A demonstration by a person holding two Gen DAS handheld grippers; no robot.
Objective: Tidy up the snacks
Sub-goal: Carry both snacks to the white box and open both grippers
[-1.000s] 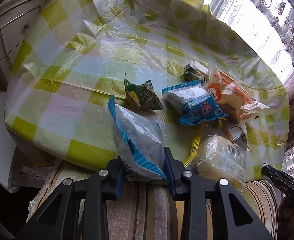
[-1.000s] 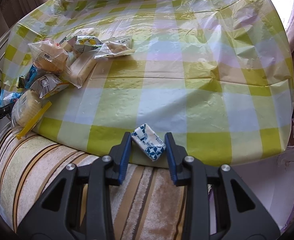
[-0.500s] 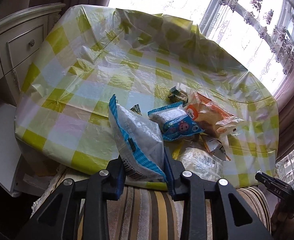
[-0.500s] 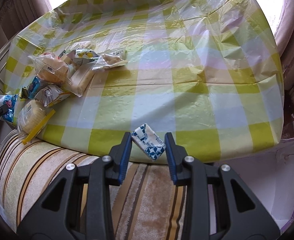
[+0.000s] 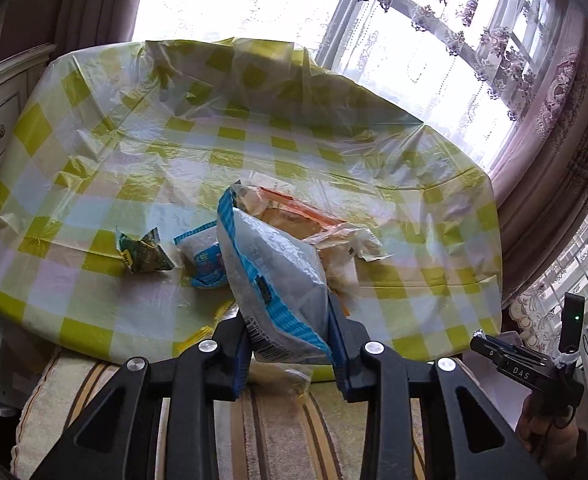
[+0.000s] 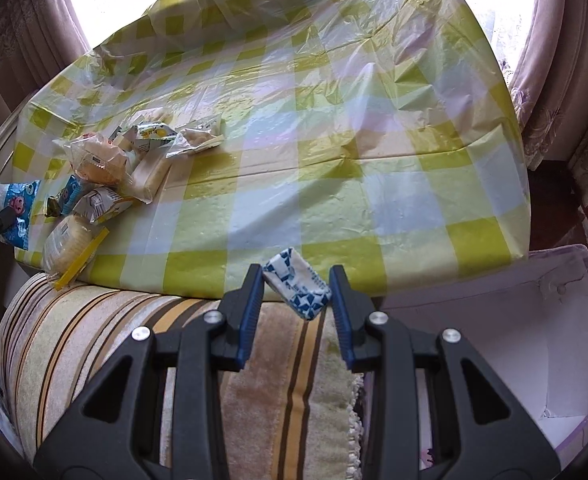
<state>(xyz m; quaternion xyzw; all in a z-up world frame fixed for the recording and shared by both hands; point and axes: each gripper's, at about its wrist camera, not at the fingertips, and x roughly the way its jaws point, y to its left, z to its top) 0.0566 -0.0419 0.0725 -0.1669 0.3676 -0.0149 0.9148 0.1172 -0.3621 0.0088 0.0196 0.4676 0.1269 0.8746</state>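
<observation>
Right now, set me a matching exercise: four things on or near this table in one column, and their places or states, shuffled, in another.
Things:
1. blue-edged snack bag
2. blue-and-white wrapped bar
3. small green packet
4. white box

Places or states:
A. lying alone on the tablecloth, left of the snack pile
B. standing open beside the table's edge
C. clamped in the left claw
D. clamped in the right claw

Pairs: 1-C, 2-D, 3-A, 4-B

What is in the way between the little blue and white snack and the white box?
Nothing that shows. The right gripper holds the little snack above the striped cushion, and the open white box sits just to its right with clear space between.
</observation>
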